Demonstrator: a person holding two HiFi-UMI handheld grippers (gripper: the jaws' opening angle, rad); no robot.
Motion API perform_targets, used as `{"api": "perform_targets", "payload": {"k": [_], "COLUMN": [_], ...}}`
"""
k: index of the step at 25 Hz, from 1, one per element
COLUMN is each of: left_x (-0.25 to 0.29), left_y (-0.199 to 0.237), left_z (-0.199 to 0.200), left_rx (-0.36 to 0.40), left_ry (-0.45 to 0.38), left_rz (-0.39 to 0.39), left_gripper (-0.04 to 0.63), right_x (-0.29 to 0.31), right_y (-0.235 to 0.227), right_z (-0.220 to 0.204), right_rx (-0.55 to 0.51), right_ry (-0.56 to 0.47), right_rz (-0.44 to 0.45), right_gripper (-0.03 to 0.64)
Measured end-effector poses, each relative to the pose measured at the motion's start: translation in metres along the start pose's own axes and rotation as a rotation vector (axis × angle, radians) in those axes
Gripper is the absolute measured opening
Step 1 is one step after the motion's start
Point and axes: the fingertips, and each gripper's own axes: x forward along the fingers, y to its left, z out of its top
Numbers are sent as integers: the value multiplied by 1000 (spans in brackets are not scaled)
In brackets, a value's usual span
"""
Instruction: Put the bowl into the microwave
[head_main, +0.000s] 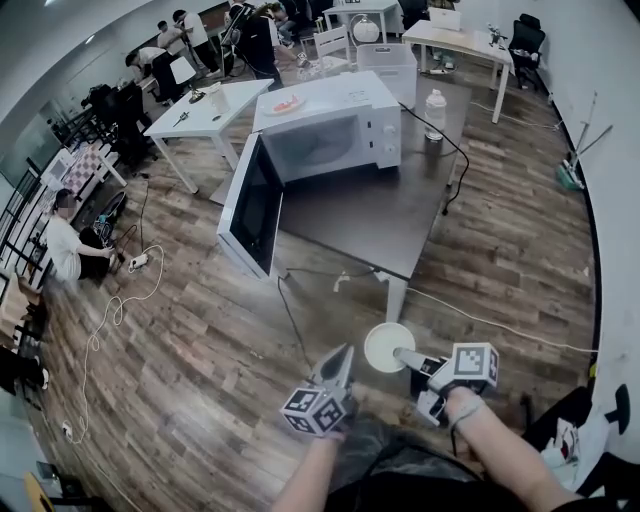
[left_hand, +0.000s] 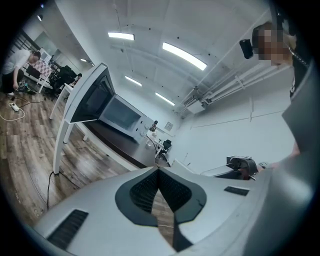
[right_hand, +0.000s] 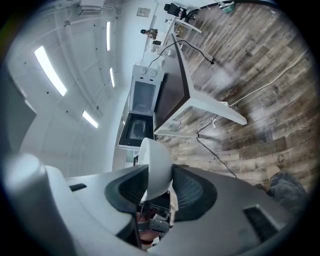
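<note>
The white microwave (head_main: 330, 130) stands on a dark table (head_main: 390, 215), its door (head_main: 250, 205) swung wide open toward me. My right gripper (head_main: 402, 354) is shut on the rim of a white bowl (head_main: 386, 346), held low over the wooden floor short of the table. In the right gripper view the bowl (right_hand: 156, 165) sits edge-on between the pads of the right gripper (right_hand: 157, 175), with the open microwave (right_hand: 140, 112) beyond. My left gripper (head_main: 342, 354) hangs beside it, shut and holding nothing. In its own view the left gripper (left_hand: 158, 171) has its tips touching.
A plate (head_main: 284, 103) lies on top of the microwave and a bottle (head_main: 434, 113) stands on the dark table. A cable (head_main: 290, 310) trails from the table across the floor. White tables (head_main: 200, 115) and several people are at the back left.
</note>
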Motion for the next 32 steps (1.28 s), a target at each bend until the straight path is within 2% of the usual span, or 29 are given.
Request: {"api": "perform_targets", "payload": {"k": [11, 22, 32], "left_x": [20, 81, 124], "left_y": [23, 63, 101], "left_z": [5, 46, 79], "left_rx": [-14, -4, -25], "left_ry": [3, -11, -17], "left_rz": [42, 34, 33], "left_gripper": [0, 0, 0], "right_x": [22, 73, 121], "right_y": [-1, 12, 24], "right_z": [31, 87, 134], "right_rx": [7, 18, 20], "right_ry": [14, 16, 15], "right_rz": [-19, -23, -37], "right_gripper": [146, 146, 146]}}
